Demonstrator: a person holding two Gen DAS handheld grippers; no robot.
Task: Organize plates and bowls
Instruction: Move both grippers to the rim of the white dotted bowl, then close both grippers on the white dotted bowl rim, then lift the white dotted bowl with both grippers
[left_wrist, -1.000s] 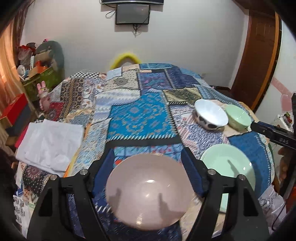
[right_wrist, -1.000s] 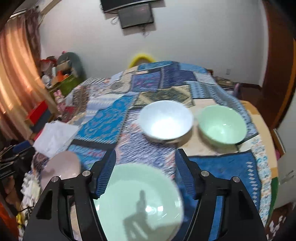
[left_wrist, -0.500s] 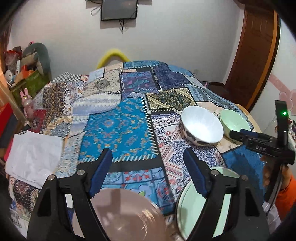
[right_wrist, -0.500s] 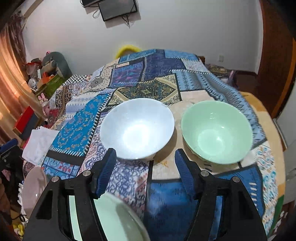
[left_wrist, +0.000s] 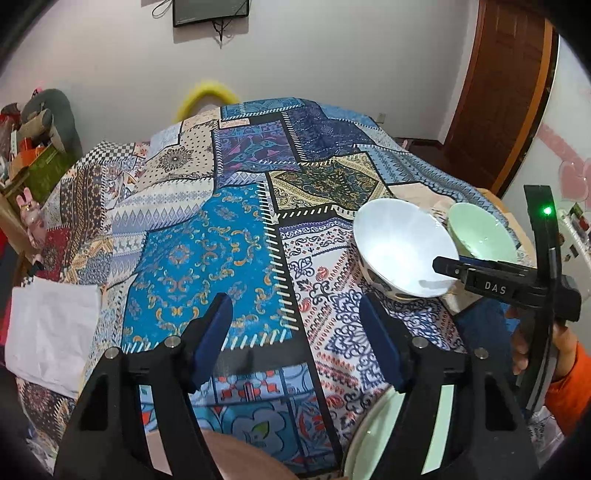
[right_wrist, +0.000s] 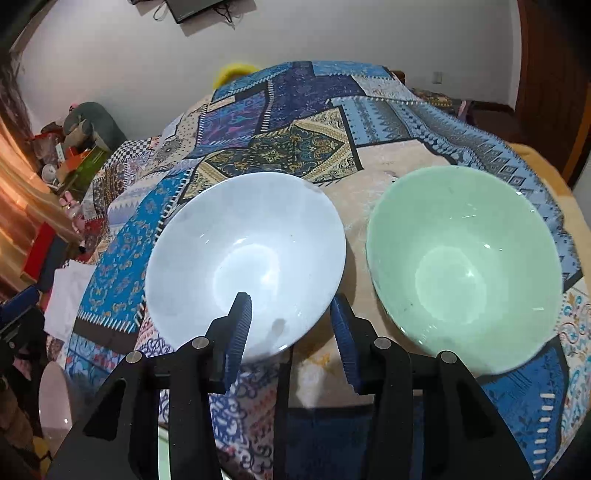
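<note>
So the key thing here is the right gripper (right_wrist: 291, 332) and the white bowl (right_wrist: 245, 258). The near rim of that bowl sits right between the two blue pads: the left finger (right_wrist: 238, 325) is over the inside of the bowl, the right finger (right_wrist: 343, 332) is just outside the wall. Jaws are apart, not squeezing anything yet. From the left wrist view you can see the same tool poking in from the right with its tip over the bowl's near-right edge. Looks like a rim pinch is being lined up, though that's a guess.

The green bowl (right_wrist: 465, 266) sits just right of the white one, rims near each other but not clearly touching. A bowl is round so there's no long axis to worry about; what counts is the rim running across the jaw gap.

The left gripper (left_wrist: 295, 332) is also wide open and holding nothing, hovering over the patchwork cloth (left_wrist: 207, 258), well left of both bowls. The right hand is clearly the nearer one. Down at the near edge there's the pink plate (left_wrist: 240, 458) and the green plate (left_wrist: 373, 435), both partly cut off.

Compared with half a second ago, the right tool has moved forward: back then the white bowl was ahead of the fingertips, now its rim is straddled. The left one has pulled away from the pink plate too.
</note>
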